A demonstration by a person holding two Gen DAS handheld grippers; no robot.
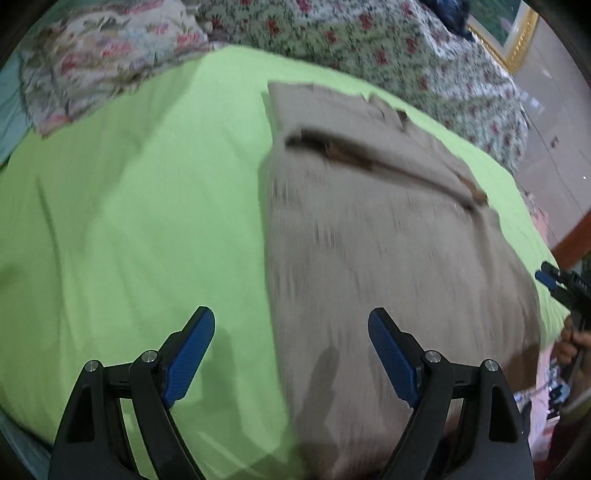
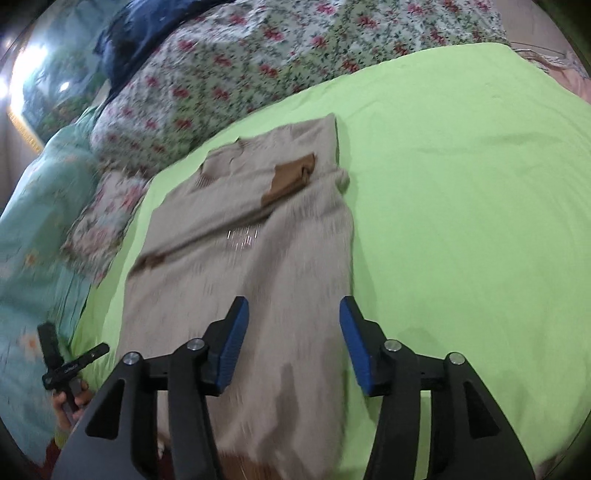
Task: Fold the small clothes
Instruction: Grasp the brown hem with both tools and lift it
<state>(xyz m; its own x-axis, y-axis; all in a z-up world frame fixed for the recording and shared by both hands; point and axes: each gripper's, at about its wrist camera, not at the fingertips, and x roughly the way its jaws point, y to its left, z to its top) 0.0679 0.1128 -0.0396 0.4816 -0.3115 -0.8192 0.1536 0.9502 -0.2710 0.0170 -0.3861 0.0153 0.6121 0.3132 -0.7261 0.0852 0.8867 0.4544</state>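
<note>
Left wrist view: a bed with a lime-green sheet [image 1: 129, 206] and a floral quilt [image 1: 388, 40] heaped behind. My left claw [image 1: 291, 354] is spread wide and holds nothing, as does my right claw [image 2: 293, 341]. Both hover above the near hem of the beige sweater [image 2: 251, 258], which lies flat, sleeves folded across, brown cuffs showing.

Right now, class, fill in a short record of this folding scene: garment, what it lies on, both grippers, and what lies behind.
garment: beige sweater with brown cuffs, sleeves folded across the body, lying flat
surface: lime green sheet
left gripper: fingers open, over the sweater's edge, holding nothing
right gripper: fingers open, over the sweater's lower part, holding nothing
behind: floral quilt, navy cloth on top of it
image quality: motion blur in both views
</note>
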